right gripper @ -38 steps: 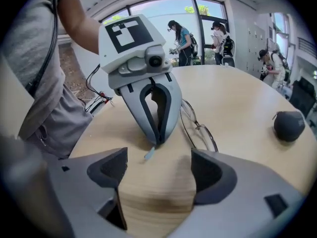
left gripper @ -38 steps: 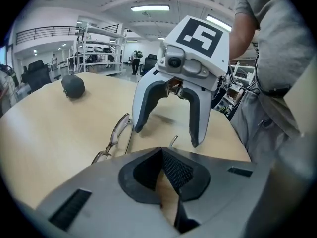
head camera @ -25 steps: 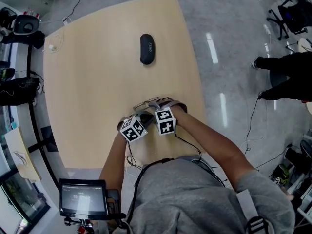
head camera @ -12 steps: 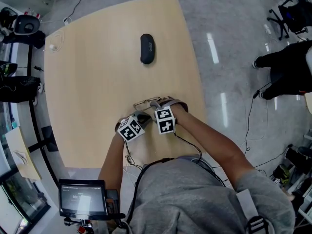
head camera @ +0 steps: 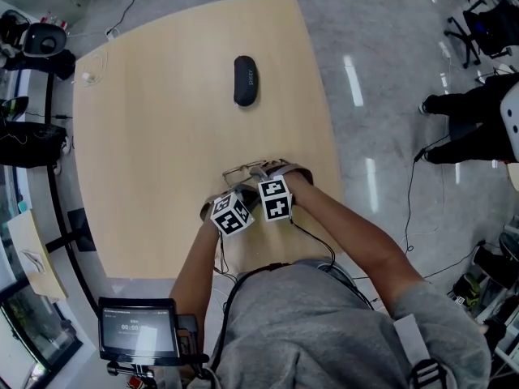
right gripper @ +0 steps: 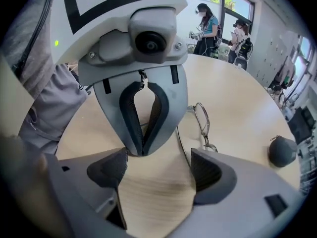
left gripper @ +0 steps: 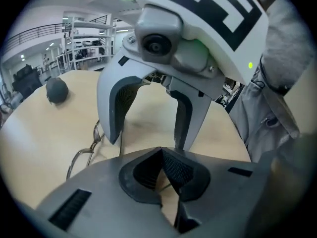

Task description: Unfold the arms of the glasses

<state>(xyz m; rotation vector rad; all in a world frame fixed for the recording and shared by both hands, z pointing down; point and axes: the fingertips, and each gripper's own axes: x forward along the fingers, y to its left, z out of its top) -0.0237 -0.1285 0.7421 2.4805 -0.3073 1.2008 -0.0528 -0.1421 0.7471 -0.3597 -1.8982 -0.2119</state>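
Glasses [right gripper: 202, 119]: thin wire, light, springy, likely easily bent; best taken near a hinge. Left gripper [left gripper: 162, 176] pinched shut on their wire; right gripper [right gripper: 156, 175] gapes wide, empty.

An open lab or office. Wheeled chairs [head camera: 486, 24] stand at two o'clock on polished floor [head camera: 381, 79]; metal shelving [left gripper: 85, 35] lines a wall.

My top [head camera: 324, 331] is grey, and in the head view a thin black cable [head camera: 312, 238] runs from the right gripper [right gripper: 156, 172] toward 5 o'clock. Both it and the left gripper [left gripper: 166, 177] have pale grey shells, dark ribbed pads [right gripper: 208, 170] and a white cube [head camera: 276, 199] printed with black square markers.
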